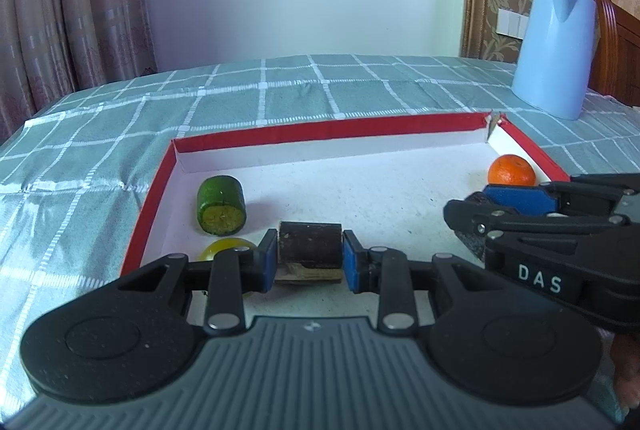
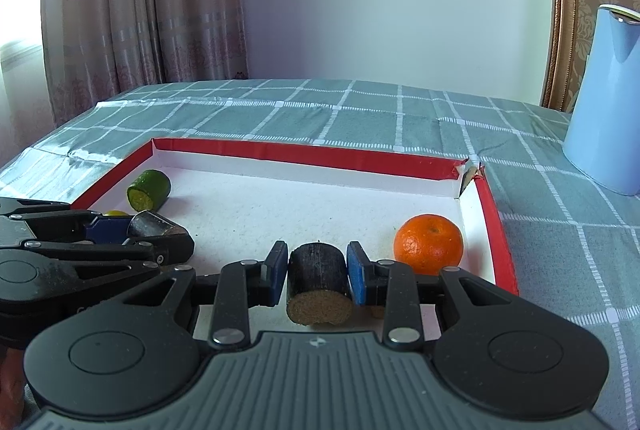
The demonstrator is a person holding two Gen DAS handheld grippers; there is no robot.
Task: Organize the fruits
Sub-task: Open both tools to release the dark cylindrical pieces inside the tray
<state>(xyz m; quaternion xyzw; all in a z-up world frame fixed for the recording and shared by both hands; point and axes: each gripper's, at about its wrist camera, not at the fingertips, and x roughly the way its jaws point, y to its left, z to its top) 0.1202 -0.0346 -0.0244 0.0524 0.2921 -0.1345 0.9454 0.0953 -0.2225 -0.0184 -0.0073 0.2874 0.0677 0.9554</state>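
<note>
Left gripper (image 1: 310,256) pinching a dark brown cylindrical chunk (image 1: 310,244) between blue pads, low over the white floor of a shallow red-rimmed cardboard tray (image 1: 320,128). Right gripper (image 2: 317,272) clamped likewise on a second dark cylinder with a tan cut face (image 2: 318,282), just left of a round orange tangerine (image 2: 428,244) near the tray's right wall. Green cut cylinder with yellowish end (image 1: 221,204) lying at the tray's left side, a yellow round fruit (image 1: 228,248) just beside it, half hidden. Tray resting on a teal checked tablecloth (image 1: 280,90); pale blue plastic kettle (image 1: 554,48) standing beyond, well apart.
</note>
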